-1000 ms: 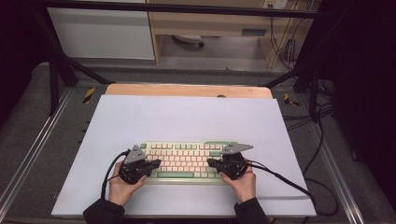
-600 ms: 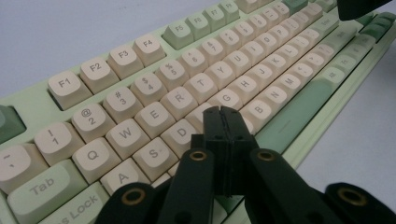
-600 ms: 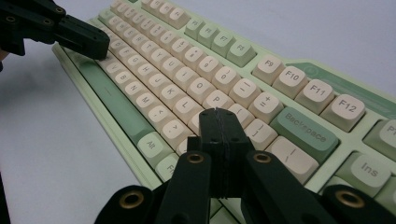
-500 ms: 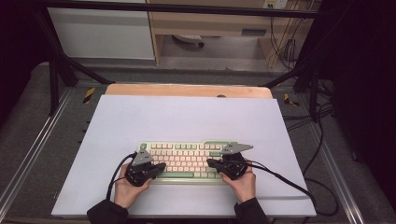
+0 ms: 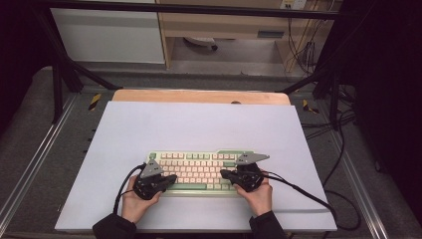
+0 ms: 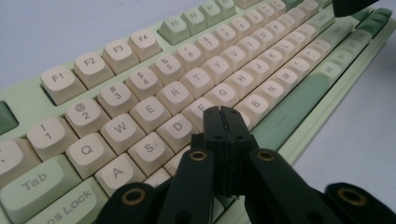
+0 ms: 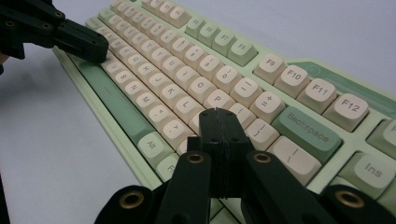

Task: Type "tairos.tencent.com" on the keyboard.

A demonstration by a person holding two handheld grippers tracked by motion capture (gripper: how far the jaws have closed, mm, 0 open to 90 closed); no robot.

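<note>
At six o'clock in the high view our two hands come in over the near edge of the table, each holding a gripper. Our left gripper sits at about seven o'clock, its jaws pressed together with nothing between them, the tips over the keyboard near the D and F keys. Our right gripper sits at about five o'clock, jaws likewise closed and empty, tips above the keys left of Backspace. The green and cream keyboard lies flat between them on the pale sheet, its long side parallel to the near edge. Toward twelve o'clock, a wooden board edges the sheet.
</note>
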